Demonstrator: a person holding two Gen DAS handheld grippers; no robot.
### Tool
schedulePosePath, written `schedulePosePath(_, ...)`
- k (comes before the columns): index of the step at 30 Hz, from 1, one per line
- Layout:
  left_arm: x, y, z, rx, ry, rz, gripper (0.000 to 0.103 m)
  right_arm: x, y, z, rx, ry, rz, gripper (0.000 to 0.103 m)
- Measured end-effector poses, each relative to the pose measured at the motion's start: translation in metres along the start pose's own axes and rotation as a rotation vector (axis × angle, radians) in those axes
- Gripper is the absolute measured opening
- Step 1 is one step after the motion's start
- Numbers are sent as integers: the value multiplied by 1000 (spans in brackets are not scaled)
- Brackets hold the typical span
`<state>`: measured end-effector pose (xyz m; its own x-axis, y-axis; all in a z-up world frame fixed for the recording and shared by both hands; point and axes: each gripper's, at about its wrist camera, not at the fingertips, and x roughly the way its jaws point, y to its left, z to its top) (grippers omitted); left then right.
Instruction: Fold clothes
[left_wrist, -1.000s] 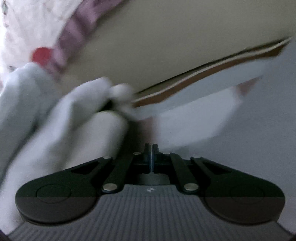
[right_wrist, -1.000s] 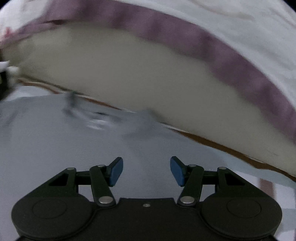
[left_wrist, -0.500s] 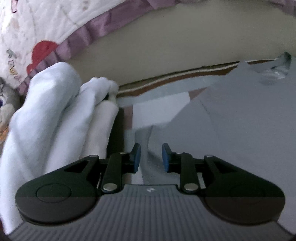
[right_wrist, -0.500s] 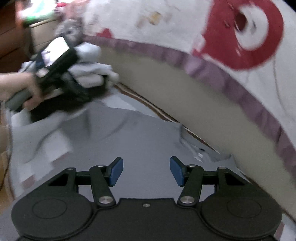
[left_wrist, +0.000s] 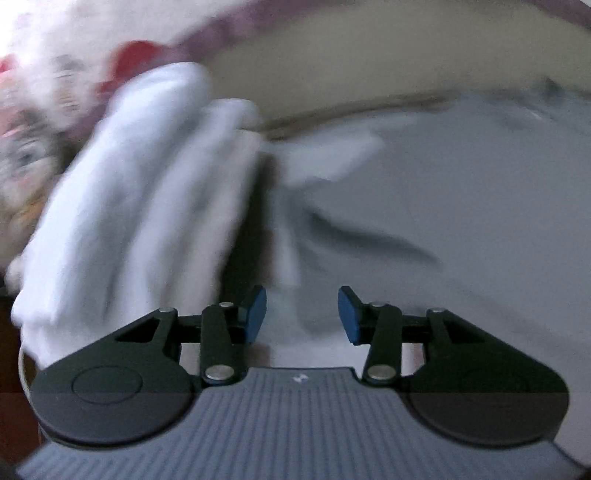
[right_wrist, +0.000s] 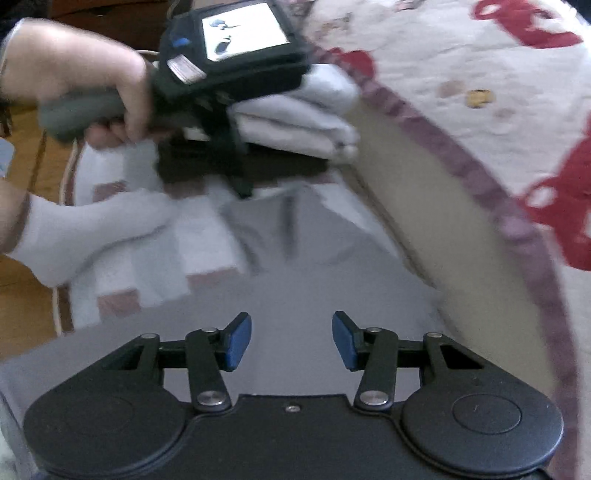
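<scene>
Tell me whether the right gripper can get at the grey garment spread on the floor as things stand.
Probably yes. The right gripper is open and empty, with the flat grey garment directly beneath and ahead of it. Nothing lies between them; the left gripper and the white-socked foot are off to the far side.

No readable words, brand names or numbers in either view.

The only sign-like mark is a tiny white emblem (left_wrist: 296, 379) on the ribbed grey top of the left gripper body, lower centre of the left wrist view; it is too small to make out as a letter. In the upper left of the right wrist view, the lit white screen (right_wrist: 244, 28) on the dark handheld gripper unit shows dark blurred shapes, not text. The red shapes printed on the white quilted bedcover (right_wrist: 491, 77) with a purple border, upper right there, are pictures and carry no legible lettering.
</scene>
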<state>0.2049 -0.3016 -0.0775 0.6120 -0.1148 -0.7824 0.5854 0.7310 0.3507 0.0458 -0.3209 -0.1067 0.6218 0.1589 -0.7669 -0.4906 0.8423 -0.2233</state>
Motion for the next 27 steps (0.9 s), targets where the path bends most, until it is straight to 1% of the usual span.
schedulePosePath(2,11,5,-5,-21,-36,-27,43,23,10,5,6,-24,40,52)
schedulePosePath(3,19,9,-7,-49,-32,-63,43,34,11,7,8,-42,32,52)
schedulePosePath(5,35,21,-8,-150,4,-140,41,56,13,10,13,-77,16,52)
schedulePosePath(7,47,30,-11,-225,17,-182,40,78,15,13,18,-112,1,52)
schedulePosePath(10,48,23,-17,-198,-13,-142,40,111,18,17,25,-165,-23,54)
schedulePosePath(12,46,23,-20,-199,-35,-129,39,130,19,20,22,-189,-9,55)
schedulePosePath(15,42,22,-24,-201,-69,-109,37,164,28,23,-113,-134,-58,55)
schedulePosePath(17,40,22,-27,-201,-91,-96,37,183,39,23,-224,-124,-97,55)
schedulePosePath(19,38,22,-30,-202,-113,-82,37,198,43,26,-255,-112,-97,52)
schedulePosePath(21,35,21,-33,-203,-136,-69,37,204,32,31,-172,-128,-81,48)
schedulePosePath(22,34,23,-34,-214,-145,-75,37,206,23,33,-108,-128,-66,25)
schedulePosePath(23,33,25,-34,-231,-153,-87,37,206,13,34,-35,-127,-54,5)
schedulePosePath(24,33,26,-34,-247,-158,-109,39,204,1,33,64,-135,-46,4)
schedulePosePath(25,34,28,-33,-263,-161,-137,46,196,-15,28,206,-167,-31,4)
schedulePosePath(26,38,30,-33,-292,-153,-194,50,186,-34,18,402,-211,11,4)
schedulePosePath(27,44,33,-32,-329,-141,-266,51,176,-54,4,620,-254,78,4)
